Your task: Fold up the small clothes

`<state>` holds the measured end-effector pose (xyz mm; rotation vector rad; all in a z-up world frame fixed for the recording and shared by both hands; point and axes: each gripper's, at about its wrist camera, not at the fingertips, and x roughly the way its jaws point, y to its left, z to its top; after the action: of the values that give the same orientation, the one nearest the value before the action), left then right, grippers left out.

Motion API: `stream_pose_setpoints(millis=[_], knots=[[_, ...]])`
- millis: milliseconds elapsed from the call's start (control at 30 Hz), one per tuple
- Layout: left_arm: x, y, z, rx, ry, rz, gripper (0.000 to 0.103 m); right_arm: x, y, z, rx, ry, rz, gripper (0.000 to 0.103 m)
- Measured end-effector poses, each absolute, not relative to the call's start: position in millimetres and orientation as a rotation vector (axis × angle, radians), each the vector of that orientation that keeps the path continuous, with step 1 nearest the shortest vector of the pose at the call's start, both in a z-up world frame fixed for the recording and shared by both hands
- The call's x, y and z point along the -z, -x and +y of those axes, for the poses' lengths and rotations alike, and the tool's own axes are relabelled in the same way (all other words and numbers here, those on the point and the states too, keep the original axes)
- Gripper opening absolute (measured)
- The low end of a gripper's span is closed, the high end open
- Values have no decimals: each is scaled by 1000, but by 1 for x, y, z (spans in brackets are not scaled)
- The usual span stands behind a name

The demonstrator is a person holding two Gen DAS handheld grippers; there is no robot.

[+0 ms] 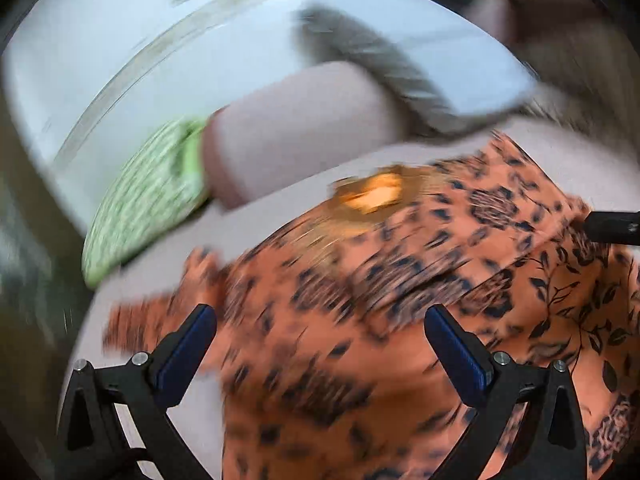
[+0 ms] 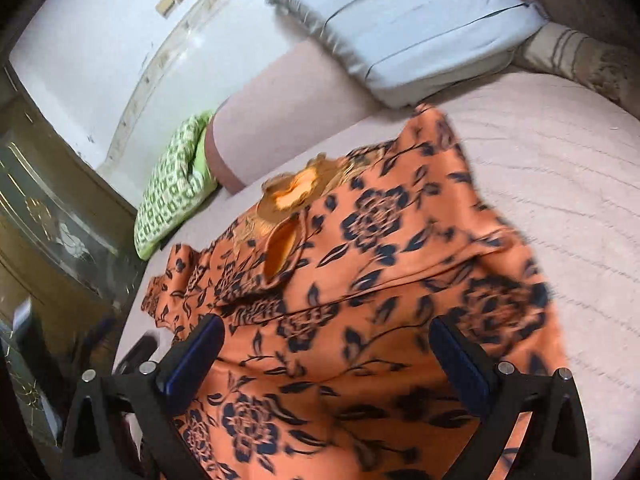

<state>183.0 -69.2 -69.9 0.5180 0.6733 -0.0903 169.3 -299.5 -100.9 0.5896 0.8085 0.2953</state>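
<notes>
Pale pink bedding [image 2: 560, 168] covers the bed you are working on, with a white wall behind it. Your orange floral garment [image 2: 360, 280] lies spread across the middle of the bed, its gold-trimmed neckline [image 2: 292, 192] toward the far edge.

Your right wrist view is the sharper one: it shows a grey-white pillow [image 2: 400, 28] at the far edge, a striped brown cushion [image 2: 580, 56] at the far right corner, a green patterned cloth [image 2: 176, 184] at the far left edge, and a dark glass-fronted cabinet [image 2: 48, 208] beside the bed. Your left wrist view is heavily smeared, so the green patterned cloth [image 1: 148, 200] and the garment's print [image 1: 360, 300] are hard to read there. It does catch a black part of the other tool [image 1: 612, 228] coming in over the garment from the right.

Your left gripper [image 1: 320, 344] hangs low over the garment with its blue-padded jaws spread wide, holding nothing. Your right gripper [image 2: 326, 356] is posed the same way, jaws wide apart above the fabric. The garment's near hem is cut off below both views.
</notes>
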Motion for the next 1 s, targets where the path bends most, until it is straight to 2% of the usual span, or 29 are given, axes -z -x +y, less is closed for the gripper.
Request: stream_pose_setpoints(millis=[67,100,133,167,200,233,267,300,367,400,467,567,667,733,767,800,867,900,933,1000], knots=[[84,-202,-96,102,-636,695,102,104,-167,-310,-286,-598,780,103],[96,-215,-107,97,-696,720,98,105,-166,-314,-290,-609,775,103],[107,-225,-115,92,-750,748,84,108,-167,-315,-304,-626,771,103],[114,-231,-118,94,-779,767,75,109,-169,-317,-326,-647,771,103],[118,-237,-120,97,-794,789,56,110,-171,-320,-341,-669,775,103],[118,-242,-120,94,-782,802,31,112,-173,-323,-349,-702,781,103],[116,-248,-116,86,-740,814,19,115,-176,-323,-351,-724,788,103],[107,-256,-105,62,-645,821,10,119,-177,-325,-350,-754,797,103],[86,-267,-63,-30,-334,805,10,124,-177,-330,-345,-793,812,103],[81,-270,-25,-68,-73,811,10,124,-176,-331,-341,-800,813,103],[98,-270,38,-146,312,862,10,125,-175,-333,-333,-802,807,103],[140,-264,88,-286,503,963,11,128,-176,-332,-335,-813,810,103],[143,-258,91,-223,465,935,16,130,-178,-323,-347,-788,826,103],[137,-259,81,-192,367,947,45,129,-180,-318,-352,-762,829,103],[133,-258,78,-197,328,940,51,127,-180,-315,-353,-747,826,103],[128,-255,75,-209,301,919,55,126,-180,-313,-354,-737,821,103],[119,-250,70,-183,290,867,56,122,-178,-311,-362,-720,804,103],[115,-252,69,-168,282,863,61,121,-178,-311,-364,-717,798,103],[115,-254,66,-158,265,874,66,120,-177,-312,-361,-720,793,103],[123,-266,67,-150,246,950,66,124,-178,-317,-352,-756,790,103]])
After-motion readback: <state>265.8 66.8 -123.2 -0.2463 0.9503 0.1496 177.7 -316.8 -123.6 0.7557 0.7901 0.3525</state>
